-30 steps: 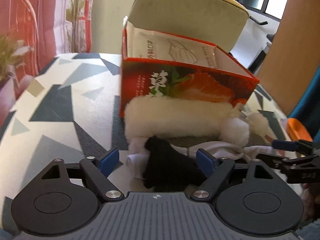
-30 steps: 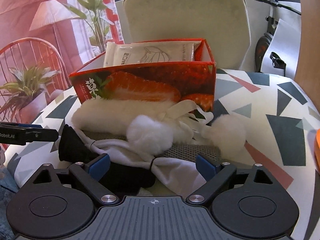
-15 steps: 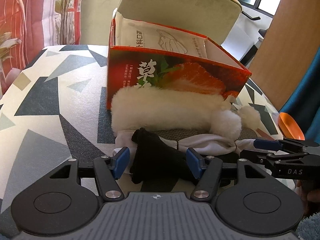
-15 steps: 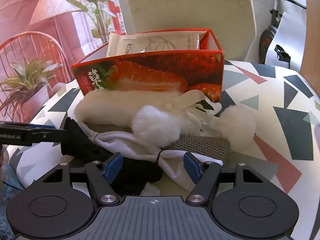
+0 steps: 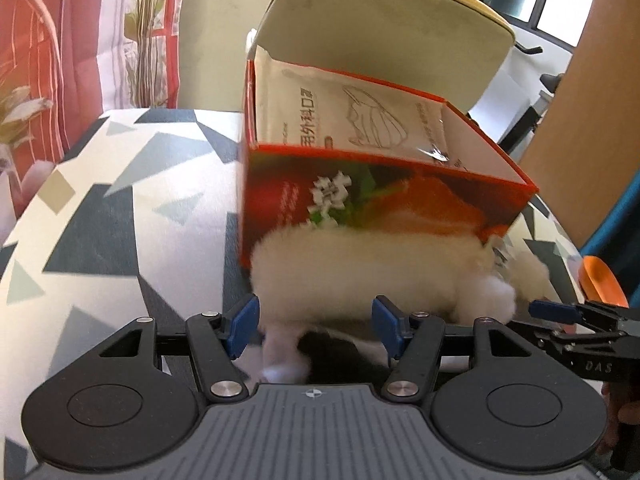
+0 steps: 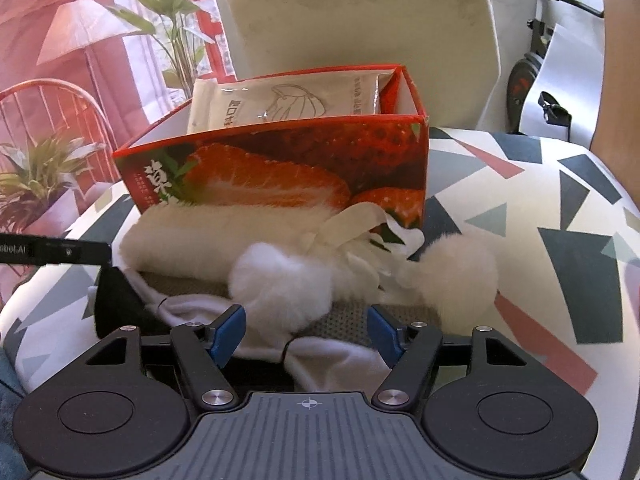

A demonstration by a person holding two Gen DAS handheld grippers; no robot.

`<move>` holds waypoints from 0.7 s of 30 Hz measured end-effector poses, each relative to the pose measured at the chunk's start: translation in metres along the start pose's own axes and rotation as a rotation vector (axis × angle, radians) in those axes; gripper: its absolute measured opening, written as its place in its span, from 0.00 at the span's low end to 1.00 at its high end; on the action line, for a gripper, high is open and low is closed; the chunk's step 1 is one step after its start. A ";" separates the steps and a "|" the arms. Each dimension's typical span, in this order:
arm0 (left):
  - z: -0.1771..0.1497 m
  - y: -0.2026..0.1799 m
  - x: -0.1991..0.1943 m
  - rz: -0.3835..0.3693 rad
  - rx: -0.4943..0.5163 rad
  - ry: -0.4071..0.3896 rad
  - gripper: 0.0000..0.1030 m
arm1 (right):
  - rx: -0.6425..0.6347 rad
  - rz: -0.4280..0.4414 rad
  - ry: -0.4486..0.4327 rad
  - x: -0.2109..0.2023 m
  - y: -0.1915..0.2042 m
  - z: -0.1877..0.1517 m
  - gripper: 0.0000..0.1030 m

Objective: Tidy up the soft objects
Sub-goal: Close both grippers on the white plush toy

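- The pile (image 5: 360, 264) of soft things (white fur, pompoms (image 6: 280, 280), white cloth, a black sock (image 6: 116, 304)) lies on the counter (image 5: 120, 200), pressed against the front wall of the box (image 5: 380, 192).
- The left claw (image 5: 315, 329) takes the pile's left end and the right claw (image 6: 306, 334) its right. Probably the loose bundle needs both ends held to go into the box in one piece.
- Both claws' jaws have just been closing, with cloth between them. Each now looks clenched on the pile's near edge.
- The box stands open-topped behind, likely the destination. A mask pack (image 5: 340, 120) already leans inside.
- Hidden: the pile's underside and near edge sit behind the claw bodies.
- The left view is blurred, so the pad contact is hard to confirm.
- The box floor is out of sight.
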State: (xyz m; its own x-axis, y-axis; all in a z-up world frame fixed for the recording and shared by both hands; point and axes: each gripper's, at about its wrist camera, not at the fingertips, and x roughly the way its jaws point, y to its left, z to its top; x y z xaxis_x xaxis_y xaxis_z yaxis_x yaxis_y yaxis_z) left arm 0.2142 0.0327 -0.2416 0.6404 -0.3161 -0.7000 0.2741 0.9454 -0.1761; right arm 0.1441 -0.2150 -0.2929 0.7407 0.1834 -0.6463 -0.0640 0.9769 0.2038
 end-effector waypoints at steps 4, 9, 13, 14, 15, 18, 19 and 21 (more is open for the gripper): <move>0.013 0.007 0.012 0.000 -0.012 0.010 0.63 | 0.015 0.006 -0.010 0.009 -0.005 0.012 0.63; 0.022 0.016 0.033 -0.011 -0.061 0.049 0.63 | 0.109 0.031 -0.003 0.027 -0.017 0.030 0.63; 0.023 0.020 0.048 -0.026 -0.071 0.073 0.64 | 0.149 0.053 0.022 0.048 -0.021 0.039 0.66; 0.023 0.020 0.050 -0.030 -0.072 0.079 0.64 | 0.159 0.052 0.037 0.054 -0.022 0.040 0.67; 0.024 0.022 0.053 -0.034 -0.073 0.082 0.64 | 0.170 0.049 0.049 0.059 -0.023 0.040 0.67; 0.023 0.025 0.062 -0.045 -0.090 0.101 0.64 | 0.214 0.034 0.072 0.072 -0.027 0.040 0.68; 0.023 0.026 0.065 -0.055 -0.105 0.108 0.64 | 0.228 0.032 0.076 0.075 -0.029 0.040 0.69; 0.022 0.028 0.070 -0.071 -0.121 0.116 0.64 | 0.263 0.035 0.083 0.081 -0.032 0.039 0.69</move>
State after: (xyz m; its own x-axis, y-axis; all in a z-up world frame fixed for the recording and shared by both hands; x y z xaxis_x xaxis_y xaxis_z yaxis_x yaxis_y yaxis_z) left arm 0.2820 0.0349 -0.2802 0.5335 -0.3777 -0.7568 0.2227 0.9259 -0.3051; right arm 0.2320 -0.2360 -0.3232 0.6831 0.2353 -0.6913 0.0953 0.9098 0.4039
